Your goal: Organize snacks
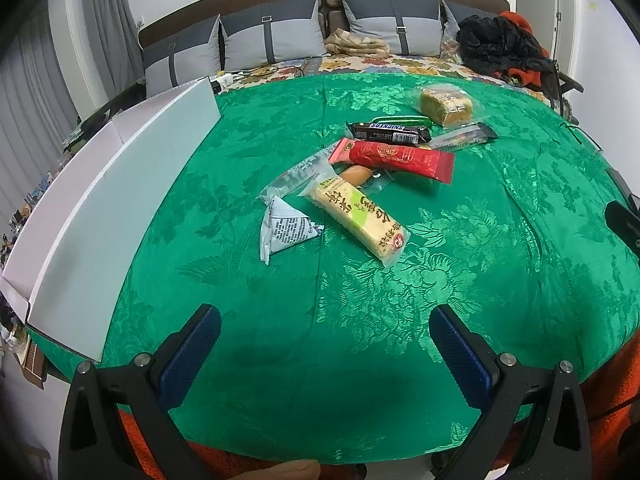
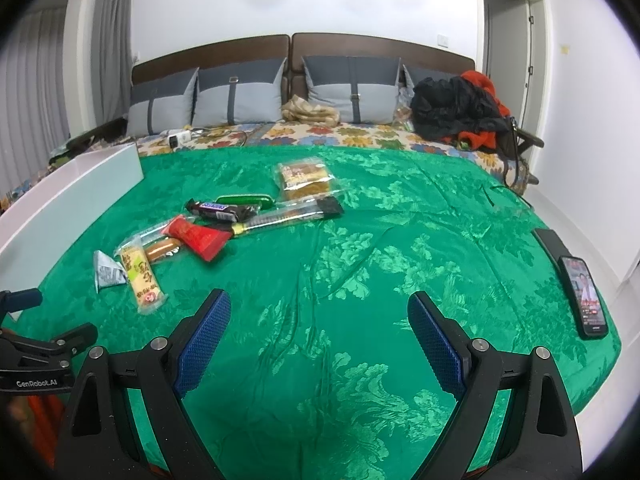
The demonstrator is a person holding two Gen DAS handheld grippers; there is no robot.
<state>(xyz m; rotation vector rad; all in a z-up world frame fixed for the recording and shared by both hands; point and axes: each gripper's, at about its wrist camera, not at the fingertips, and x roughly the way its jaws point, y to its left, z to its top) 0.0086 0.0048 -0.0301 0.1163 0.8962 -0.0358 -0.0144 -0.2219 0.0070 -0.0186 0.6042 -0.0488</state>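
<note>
Both grippers hang low over the near edge of the green cloth, pointing across it. The left gripper is wide open and holds nothing. The right gripper is wide open and empty too. The snacks lie in a loose pile near the middle of the cloth. A white box stands along the left edge.

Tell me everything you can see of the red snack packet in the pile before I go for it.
The red snack packet is a long, flat, glossy wrapper with gold emblems and crimped ends. It lies flat on the green bedspread mid-pile. Its middle overlaps an orange-brown snack, and its far edge seems to touch the Snickers bar. It looks sealed. Neither gripper touches it.
</note>
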